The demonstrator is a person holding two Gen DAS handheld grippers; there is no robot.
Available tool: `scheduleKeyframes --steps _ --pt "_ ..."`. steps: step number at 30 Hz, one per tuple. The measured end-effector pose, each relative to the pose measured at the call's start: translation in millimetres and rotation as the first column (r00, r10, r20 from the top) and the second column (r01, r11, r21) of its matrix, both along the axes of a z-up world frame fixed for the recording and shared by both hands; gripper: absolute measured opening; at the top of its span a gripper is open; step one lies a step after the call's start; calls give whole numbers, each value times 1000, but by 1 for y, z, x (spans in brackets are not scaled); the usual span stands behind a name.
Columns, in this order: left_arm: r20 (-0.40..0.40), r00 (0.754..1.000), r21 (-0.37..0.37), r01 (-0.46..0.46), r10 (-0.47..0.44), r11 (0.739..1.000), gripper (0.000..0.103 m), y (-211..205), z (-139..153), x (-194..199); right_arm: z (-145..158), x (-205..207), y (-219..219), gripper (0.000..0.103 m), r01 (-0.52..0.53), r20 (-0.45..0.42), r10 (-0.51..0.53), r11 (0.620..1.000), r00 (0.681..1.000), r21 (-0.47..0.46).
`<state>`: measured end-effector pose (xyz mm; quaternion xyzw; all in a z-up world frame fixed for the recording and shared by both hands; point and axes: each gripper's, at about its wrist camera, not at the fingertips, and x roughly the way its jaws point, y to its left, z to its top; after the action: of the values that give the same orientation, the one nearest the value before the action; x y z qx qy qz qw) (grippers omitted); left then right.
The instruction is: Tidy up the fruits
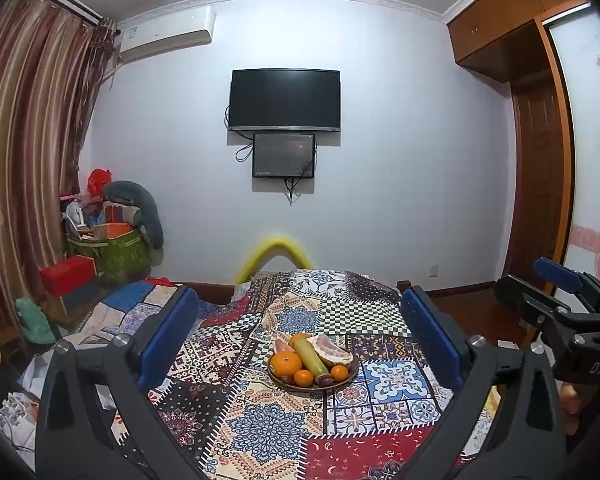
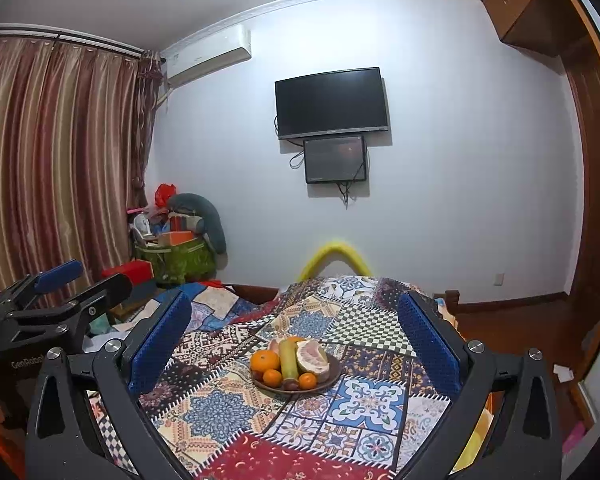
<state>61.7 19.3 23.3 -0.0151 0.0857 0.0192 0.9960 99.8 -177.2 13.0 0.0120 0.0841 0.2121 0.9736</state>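
I have both tongs raised over the near end of the bench, which is covered by a patchwork cloth point(image 1: 284, 432). My left tongs point(image 1: 300, 336) stand spread wide, the blue pads point(image 1: 168, 336) far apart, with nothing between them and touching nothing. My right tongs point(image 2: 294, 340) are spread just as wide, also gripping nothing and clear of the cloth. In the left wrist view the right tongs show at the right edge, and in the right wrist view the left tongs point(image 2: 72, 280) show at the left edge, so the two sit side by side. The fruit is all on one brown plate point(image 1: 354, 372) that rests on the cloth near the middle of the bench, ahead of both tongs and well apart from them. On the plate I see a large orange point(image 1: 285, 363) at the left, a long yellow-green fruit point(image 1: 310, 356) lying across the middle, and a peeled pomelo point(image 1: 332, 350) at the right. Two small oranges point(image 1: 303, 378) sit along the near rim, with some small dark brown fruits point(image 1: 325, 380) between them. A pinkish piece of fruit point(image 1: 282, 346) lies at the far left of the plate; another orange point(image 1: 300, 337) peeks out behind. On the far wall hangs a television point(image 1: 285, 100) with a smaller screen point(image 1: 283, 155) just under it.
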Motion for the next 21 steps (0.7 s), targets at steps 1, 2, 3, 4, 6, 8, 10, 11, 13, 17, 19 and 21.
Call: scheduleKeyframes --steps 1,2,3,4,6,8,10,11,13,17,19,21 --pt "-1 1000 -1 1 -1 1000 103 0 0 0 0 0 0 103 0 0 0 1000 1000 0" --pt "0 1000 -2 2 -2 1000 103 0 0 0 0 0 0 103 -1 0 1 1000 1000 1" --pt "0 1000 -3 2 -2 1000 103 1 0 0 0 0 0 103 -1 -1 1 1000 1000 1" --pt "0 1000 -4 2 -2 1000 103 1 1 0 0 0 0 103 -2 -1 2 1000 1000 0" --pt "1 1000 -6 2 -2 1000 103 1 1 -1 0 0 0 103 -1 0 1 1000 1000 -1" --pt "3 1000 -9 1 -1 1000 103 2 1 -1 1 -1 0 103 -1 2 1 1000 1000 -1" --pt "2 1000 -12 2 -2 1000 103 2 1 -1 1 -2 -1 103 0 4 0 1000 1000 -1" --pt "2 1000 -16 2 -2 1000 103 3 1 -1 2 -1 -1 103 0 4 0 1000 1000 -1" --pt "1 1000 -20 3 -3 1000 103 3 1 -1 2 -1 -1 103 0 4 0 1000 1000 0" --pt "1 1000 -27 6 -6 1000 103 4 1 -1 3 -1 -2 103 -1 2 1 1000 1000 1" --pt "1 1000 -28 9 -9 1000 103 3 1 -1 2 -1 -1 103 -3 3 3 1000 1000 1" --pt "0 1000 -25 15 -15 1000 103 3 2 -1 2 -2 -1 103 -1 6 1 1000 1000 1"
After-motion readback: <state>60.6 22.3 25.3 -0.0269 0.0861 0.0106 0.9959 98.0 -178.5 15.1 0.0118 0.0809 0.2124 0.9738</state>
